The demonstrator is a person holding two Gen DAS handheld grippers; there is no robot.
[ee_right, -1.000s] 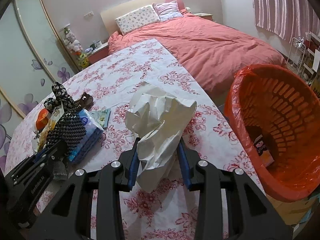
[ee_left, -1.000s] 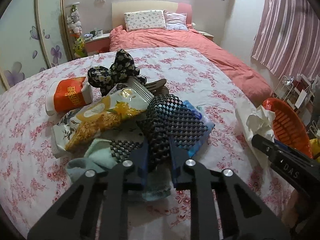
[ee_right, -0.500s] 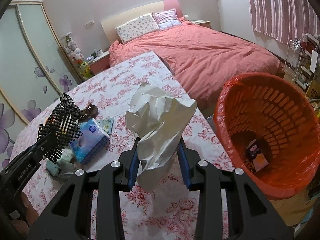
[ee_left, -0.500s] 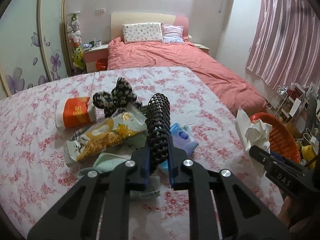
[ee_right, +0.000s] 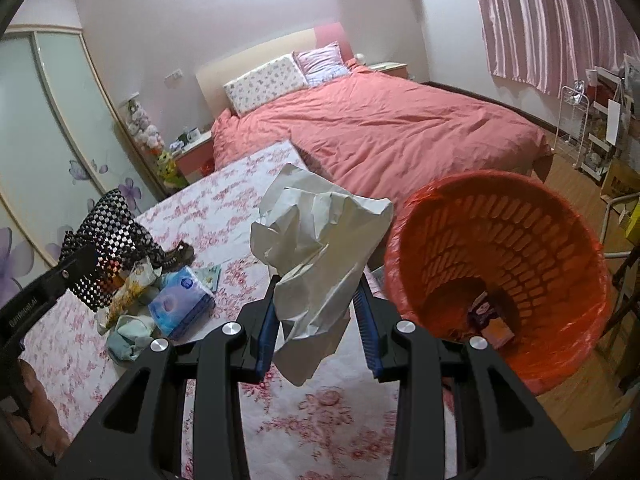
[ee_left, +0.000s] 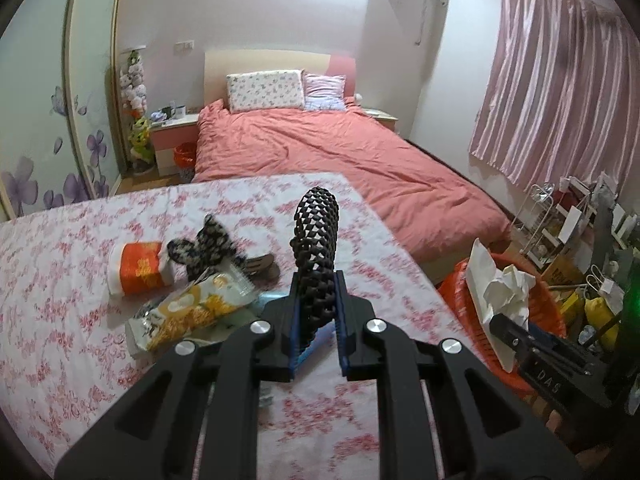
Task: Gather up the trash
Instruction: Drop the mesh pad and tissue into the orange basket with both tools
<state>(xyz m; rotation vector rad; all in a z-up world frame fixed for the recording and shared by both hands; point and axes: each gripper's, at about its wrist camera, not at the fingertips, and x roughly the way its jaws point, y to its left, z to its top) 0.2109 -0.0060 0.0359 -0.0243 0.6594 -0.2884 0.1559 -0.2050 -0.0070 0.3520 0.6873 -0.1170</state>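
1. Readable writing is scarce: "DAS" shows on the side of the right gripper point(ee_left: 516, 334) as seen from the left camera, and partly legible lettering runs along the left gripper's body in the right view. The print on the orange-and-white pack point(ee_left: 138, 269) and the yellow snack bag point(ee_left: 188, 314) is too blurred to read.
2. The left gripper point(ee_left: 316, 318) is clamped on a black-and-white checkered mesh piece point(ee_left: 316, 248), which stands upright out of the jaws, long axis pointing up and away, lifted above the floral tablecloth point(ee_left: 60, 320).
3. The right gripper point(ee_right: 318, 322) pinches a crumpled white paper point(ee_right: 320, 248), bulk above the fingers and a tail hanging below them, held over the table's right edge just beside the orange basket point(ee_right: 560, 344).
4. The basket sits off the table edge, mouth tilted toward the camera, with a few scraps at its bottom.
5. A blue tissue pack point(ee_right: 182, 302), a pale green cloth point(ee_right: 128, 334) and a dark floral cloth point(ee_left: 208, 242) lie clustered on the table's left part; the near cloth is bare.
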